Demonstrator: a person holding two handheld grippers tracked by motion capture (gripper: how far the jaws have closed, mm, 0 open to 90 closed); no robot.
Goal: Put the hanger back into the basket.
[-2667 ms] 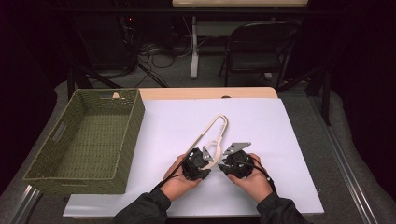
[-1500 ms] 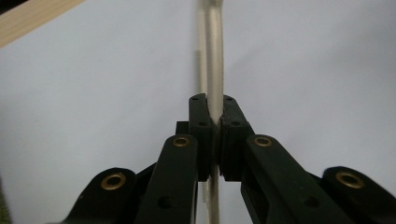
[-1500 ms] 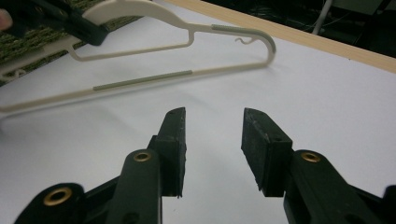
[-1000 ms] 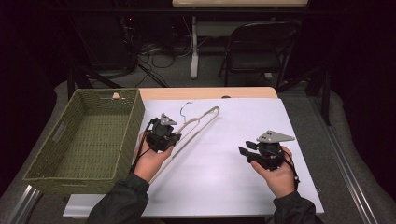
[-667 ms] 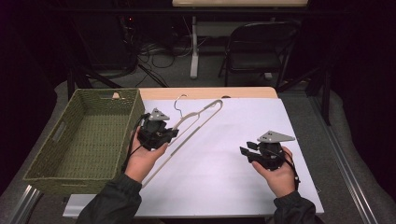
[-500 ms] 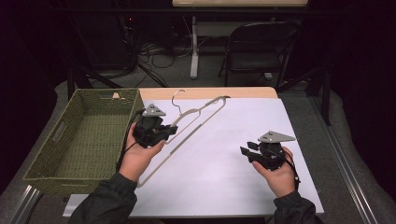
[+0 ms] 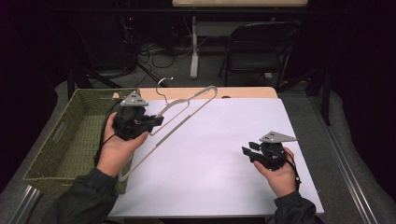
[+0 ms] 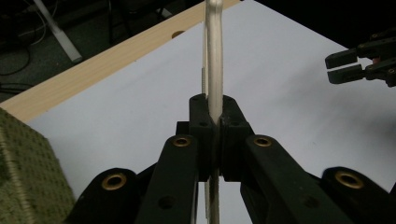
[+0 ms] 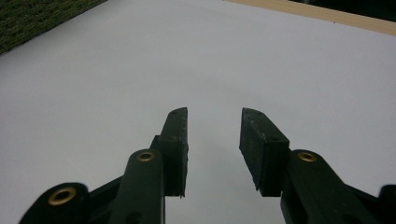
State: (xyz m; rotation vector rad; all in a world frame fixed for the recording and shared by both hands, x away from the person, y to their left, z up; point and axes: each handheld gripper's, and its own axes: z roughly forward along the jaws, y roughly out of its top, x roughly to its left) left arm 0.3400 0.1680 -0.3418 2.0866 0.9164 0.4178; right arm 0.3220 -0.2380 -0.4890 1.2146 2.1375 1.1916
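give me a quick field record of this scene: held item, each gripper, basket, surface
held item: clothes hanger, pale, lifted at a slant, lower end near the basket's corner
left gripper: jaws shut on the hanger's bar
right gripper: jaws apart, nothing between them, low over the sheet
basket: green woven, at the table's left
surface: white sheet on a wooden table

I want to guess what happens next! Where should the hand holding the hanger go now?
Probably sideways over the woven basket. The left gripper is clamped on the pale hanger, lifted beside the basket, and the right gripper rests open, holding nothing.
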